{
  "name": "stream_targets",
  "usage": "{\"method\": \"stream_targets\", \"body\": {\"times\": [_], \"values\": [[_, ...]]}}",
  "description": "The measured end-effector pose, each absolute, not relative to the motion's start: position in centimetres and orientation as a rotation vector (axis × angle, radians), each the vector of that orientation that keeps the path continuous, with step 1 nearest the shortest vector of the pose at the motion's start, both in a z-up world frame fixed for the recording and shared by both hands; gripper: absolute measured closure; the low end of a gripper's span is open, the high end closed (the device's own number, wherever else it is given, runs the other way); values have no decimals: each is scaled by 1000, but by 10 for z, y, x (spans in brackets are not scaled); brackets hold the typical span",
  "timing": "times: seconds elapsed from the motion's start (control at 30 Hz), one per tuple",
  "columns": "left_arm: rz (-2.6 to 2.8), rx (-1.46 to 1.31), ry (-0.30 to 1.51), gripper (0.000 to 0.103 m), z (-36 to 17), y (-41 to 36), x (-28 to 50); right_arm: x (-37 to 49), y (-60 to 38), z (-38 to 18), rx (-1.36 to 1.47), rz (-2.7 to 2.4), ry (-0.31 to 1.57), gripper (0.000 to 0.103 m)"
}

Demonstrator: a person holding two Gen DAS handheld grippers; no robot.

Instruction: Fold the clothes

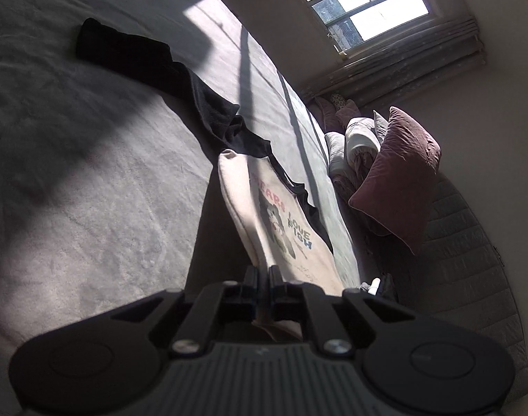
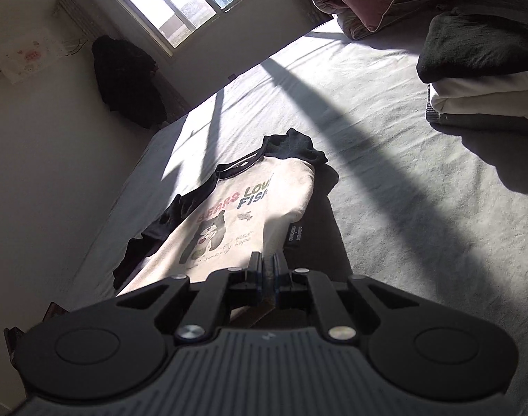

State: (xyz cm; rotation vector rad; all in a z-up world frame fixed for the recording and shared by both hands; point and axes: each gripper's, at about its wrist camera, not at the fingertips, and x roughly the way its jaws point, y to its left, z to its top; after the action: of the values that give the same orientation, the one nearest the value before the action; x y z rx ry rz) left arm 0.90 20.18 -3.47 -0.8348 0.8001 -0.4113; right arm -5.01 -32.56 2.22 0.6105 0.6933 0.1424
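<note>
Your left gripper [image 1: 263, 270] has its jaws pinched shut on the hem of the cream raglan T-shirt [image 1: 264, 215], and your right gripper [image 2: 267, 260] has its jaws clamped on the same hem at the shirt's other side. The T-shirt [image 2: 243, 208] lies print-up on the bed [image 2: 385, 180], its bottom edge lifted toward you and its black collar pointing at the far edge under the window [image 2: 180, 3]. One black sleeve [image 1: 153, 66] stretches out flat across the grey sheet, away from the body; the other sleeve [image 2: 149, 239] is bunched along the bed's edge. A stack of folded clothes [image 2: 479, 79] sits near the corner by the pink pillow [image 1: 399, 176].
</note>
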Motion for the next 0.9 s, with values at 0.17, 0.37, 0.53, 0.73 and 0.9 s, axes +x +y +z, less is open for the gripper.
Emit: {"method": "stream_targets", "body": {"times": [0.17,0.37,0.53,0.73,0.9], "values": [[-352,-724,972,97,-60,193,13,-46,-322,-4,567,99,816,95],[-275,-610,1059,97,-90,184,17,-37,-318,-57,524,46,976,95],[-279,-588,1028,90,-84,185,16,-35,-314,-66,508,35,993,95],[-251,-598,854,66,-54,195,10,-35,-306,-34,508,72,900,95],[-361,-572,774,51,-39,168,11,-19,-281,-2,522,151,818,95]]}}
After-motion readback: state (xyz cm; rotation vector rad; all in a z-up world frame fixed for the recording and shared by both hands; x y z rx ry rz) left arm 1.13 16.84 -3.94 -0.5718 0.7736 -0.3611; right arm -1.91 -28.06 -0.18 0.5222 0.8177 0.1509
